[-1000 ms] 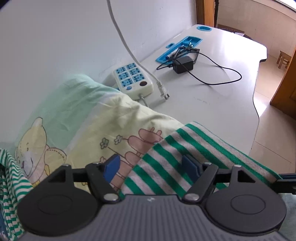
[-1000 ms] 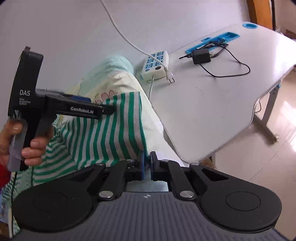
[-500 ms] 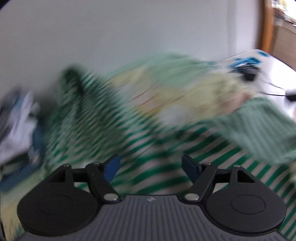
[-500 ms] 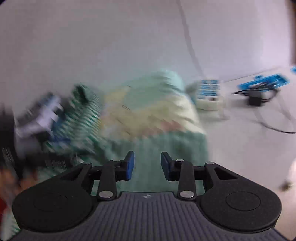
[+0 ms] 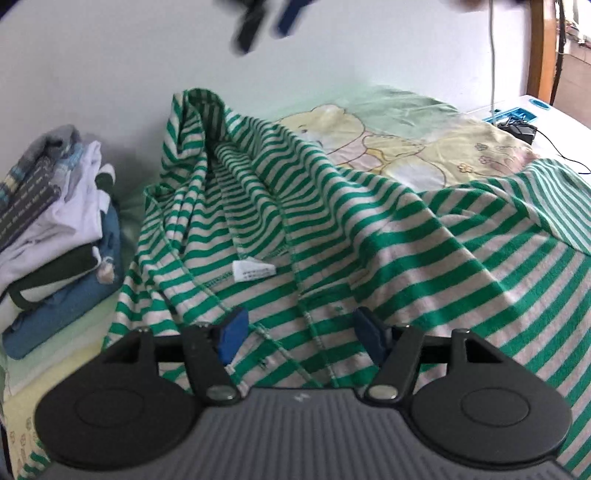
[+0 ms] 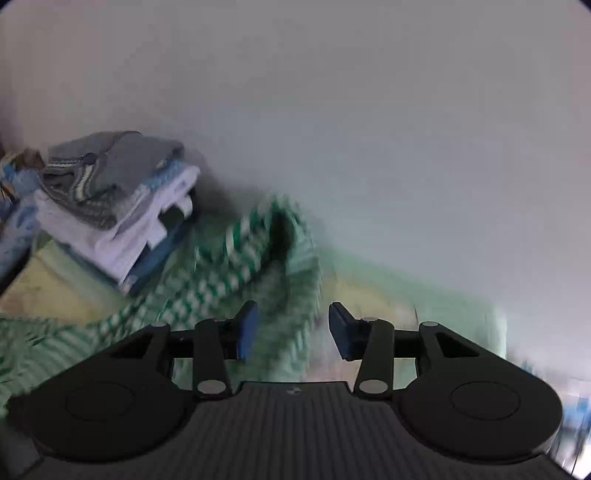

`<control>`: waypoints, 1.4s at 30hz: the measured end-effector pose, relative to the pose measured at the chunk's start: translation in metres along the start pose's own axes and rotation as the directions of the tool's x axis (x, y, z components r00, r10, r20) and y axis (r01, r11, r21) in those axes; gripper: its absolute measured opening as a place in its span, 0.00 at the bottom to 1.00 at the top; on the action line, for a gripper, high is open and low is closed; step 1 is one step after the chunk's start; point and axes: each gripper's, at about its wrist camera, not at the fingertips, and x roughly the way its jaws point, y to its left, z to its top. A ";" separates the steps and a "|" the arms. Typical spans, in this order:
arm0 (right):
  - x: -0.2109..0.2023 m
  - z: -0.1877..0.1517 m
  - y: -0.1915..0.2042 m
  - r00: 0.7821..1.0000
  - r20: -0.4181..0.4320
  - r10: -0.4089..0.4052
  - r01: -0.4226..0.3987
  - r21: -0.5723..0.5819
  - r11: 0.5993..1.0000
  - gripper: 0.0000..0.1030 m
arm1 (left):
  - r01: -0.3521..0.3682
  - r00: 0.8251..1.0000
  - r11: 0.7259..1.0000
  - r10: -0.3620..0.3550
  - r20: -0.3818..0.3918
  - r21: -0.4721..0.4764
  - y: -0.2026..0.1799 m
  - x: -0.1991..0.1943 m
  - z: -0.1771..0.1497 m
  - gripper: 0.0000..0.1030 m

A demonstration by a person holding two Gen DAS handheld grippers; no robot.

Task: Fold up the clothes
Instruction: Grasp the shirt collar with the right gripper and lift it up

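Note:
A green-and-white striped garment (image 5: 332, 236) lies spread and rumpled on a pastel cartoon-print sheet (image 5: 406, 140), its white label (image 5: 253, 271) facing up. My left gripper (image 5: 301, 338) is open and empty just above the garment's near edge. My right gripper (image 6: 291, 328) is open and empty, higher up, above the garment's blurred far end (image 6: 258, 251); it also shows blurred at the top of the left wrist view (image 5: 266, 18).
A stack of folded clothes (image 5: 51, 206) sits at the left against the white wall (image 6: 369, 129); it also shows in the right wrist view (image 6: 110, 206). A white desk (image 5: 554, 122) with a blue tray and black adapter lies to the far right.
The right gripper let go of the striped garment and opened. Both grippers swung left; the garment now lies spread on the sheet, and the folded stack has come into view.

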 end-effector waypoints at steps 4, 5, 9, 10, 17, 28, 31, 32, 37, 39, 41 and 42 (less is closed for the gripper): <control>0.050 0.005 0.017 0.980 0.096 -0.173 0.183 -0.114 0.976 0.38 | -0.015 0.998 1.000 0.016 0.066 -0.012 -0.004 -0.004 -0.011 0.66; 0.061 0.005 0.020 0.971 0.126 -0.204 0.221 -0.134 0.966 0.37 | -0.020 0.997 1.000 0.022 0.078 -0.022 -0.004 -0.005 -0.013 0.69; 0.097 -0.006 0.046 0.923 0.254 -0.287 0.363 -0.335 0.869 0.35 | -0.041 0.990 0.996 0.052 0.134 -0.078 -0.001 -0.005 -0.025 0.76; 0.104 -0.009 0.051 0.914 0.275 -0.299 0.389 -0.379 0.840 0.35 | -0.042 0.988 0.996 0.054 0.146 -0.082 -0.001 -0.005 -0.027 0.75; 0.143 -0.011 0.053 0.909 0.271 -0.316 0.410 -0.448 0.794 0.32 | -0.026 0.977 0.996 0.043 0.208 -0.084 0.020 -0.018 -0.007 0.67; 0.059 0.008 -0.003 0.915 0.365 -0.171 0.229 -0.123 0.966 0.00 | -0.354 0.920 0.928 0.322 0.223 0.119 0.061 0.066 0.077 0.74; 0.046 0.012 -0.007 0.917 0.367 -0.154 0.190 -0.065 0.980 0.00 | -0.413 0.904 0.891 0.374 0.210 0.192 0.061 0.098 0.093 0.74; 0.042 0.014 -0.009 0.917 0.370 -0.150 0.181 -0.049 0.982 0.00 | -0.420 0.902 0.884 0.382 0.200 0.204 0.062 0.105 0.096 0.72; 0.031 0.014 -0.016 0.920 0.372 -0.126 0.137 -0.004 0.991 0.00 | -0.408 0.911 0.899 0.389 0.138 0.160 0.082 0.118 0.106 0.13; 0.031 0.015 -0.018 0.922 0.364 -0.132 0.138 0.011 0.990 0.00 | -0.403 0.911 0.908 0.386 0.145 0.115 0.090 0.110 0.107 0.11; 0.035 0.015 -0.021 0.927 0.346 -0.146 0.147 0.024 0.989 0.00 | -0.409 0.903 0.910 0.392 0.174 0.069 0.096 0.098 0.107 0.11; 0.035 0.014 -0.023 0.929 0.337 -0.149 0.146 0.035 0.989 0.00 | -0.405 0.903 0.913 0.391 0.180 0.044 0.099 0.091 0.107 0.11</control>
